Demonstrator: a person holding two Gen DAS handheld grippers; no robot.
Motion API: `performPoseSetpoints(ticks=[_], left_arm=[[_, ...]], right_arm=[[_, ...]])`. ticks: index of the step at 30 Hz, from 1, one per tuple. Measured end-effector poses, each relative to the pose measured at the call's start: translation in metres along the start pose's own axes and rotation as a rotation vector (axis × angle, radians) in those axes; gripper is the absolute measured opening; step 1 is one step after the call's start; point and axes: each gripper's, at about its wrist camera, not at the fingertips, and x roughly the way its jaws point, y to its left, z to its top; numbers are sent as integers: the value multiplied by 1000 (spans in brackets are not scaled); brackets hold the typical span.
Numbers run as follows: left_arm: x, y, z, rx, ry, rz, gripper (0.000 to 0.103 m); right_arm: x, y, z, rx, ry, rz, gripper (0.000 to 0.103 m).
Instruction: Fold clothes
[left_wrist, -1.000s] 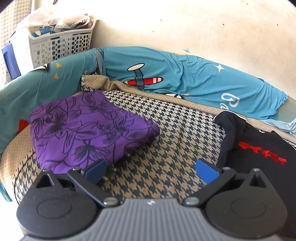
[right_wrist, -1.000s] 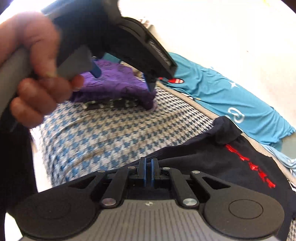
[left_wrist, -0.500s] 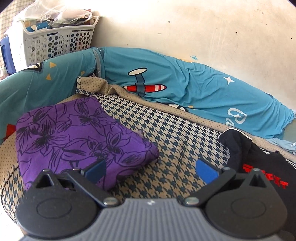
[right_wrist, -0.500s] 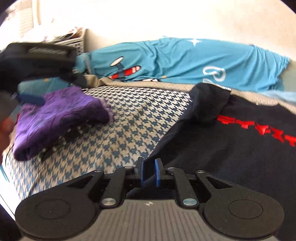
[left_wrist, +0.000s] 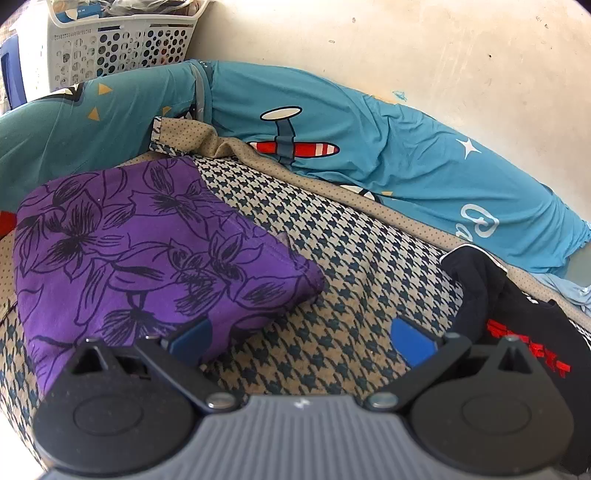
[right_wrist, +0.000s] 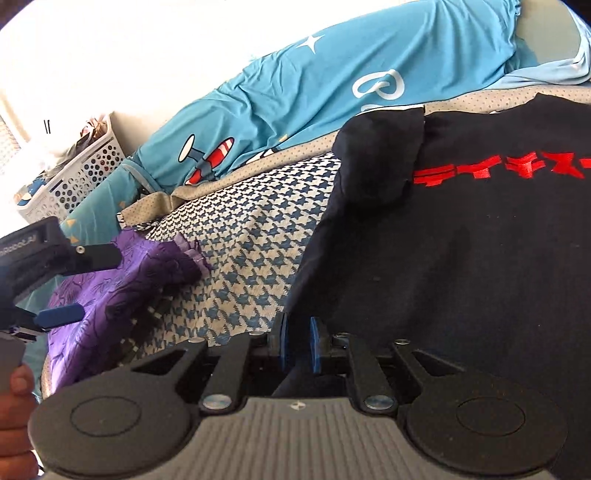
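Observation:
A folded purple garment with black flower outlines (left_wrist: 147, 251) lies on the houndstooth bed cover (left_wrist: 351, 277). My left gripper (left_wrist: 301, 339) hovers open just in front of it, its left pad over the purple cloth's near edge and nothing between its pads. A black shirt with red lettering (right_wrist: 461, 258) lies spread on the right. My right gripper (right_wrist: 299, 345) sits at the shirt's left edge, its pads a narrow gap apart with dark cloth showing between them. In the right wrist view the left gripper (right_wrist: 79, 286) hangs open above the purple garment (right_wrist: 122, 291).
Bright blue bedding with a plane print (left_wrist: 369, 147) is banked along the pale wall behind. A white perforated basket (left_wrist: 118, 48) full of items stands in the far left corner. A person's hand (right_wrist: 14, 424) holds the left tool.
My right gripper's pads, shut a second ago, have parted slightly and it has swung over to the black shirt's edge. The left gripper has drawn back and away from the purple garment, staying open.

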Motion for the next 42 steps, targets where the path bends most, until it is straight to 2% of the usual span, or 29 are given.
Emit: performPoseSetpoints(ticks=[7,10,13,19,21,29,33,36,42], left_arm=[[8,1,0,-21,28,-19,103],[11,1,-1,-31,48,-27,103],[14,0,-1,-39,62,-35,103],[15,-1,-1,-46,66,-45,103],[16,-1,-1,-49,66,-47,103],[13,2,2,-61,44,-21,103],[16,2,1,-62,57,-19,103],[16,3,0,-63,53,-12,103],[17,3,0,-63,56,-12,103]], right_arm=[[8,2,2,15,18,14,13],[19,7,3,-27,50,-49,13],[24,8,2,-6,50,-30,13],[35,20,-3,-100,19,-87,13],[38,23,-2,-105,19,-83,5],[52,44,22,-158,17,-59,4],[72,39,29,-115,112,-67,9],[67,40,26,-129,117,-35,14],[31,43,15,-129,78,11,14]])
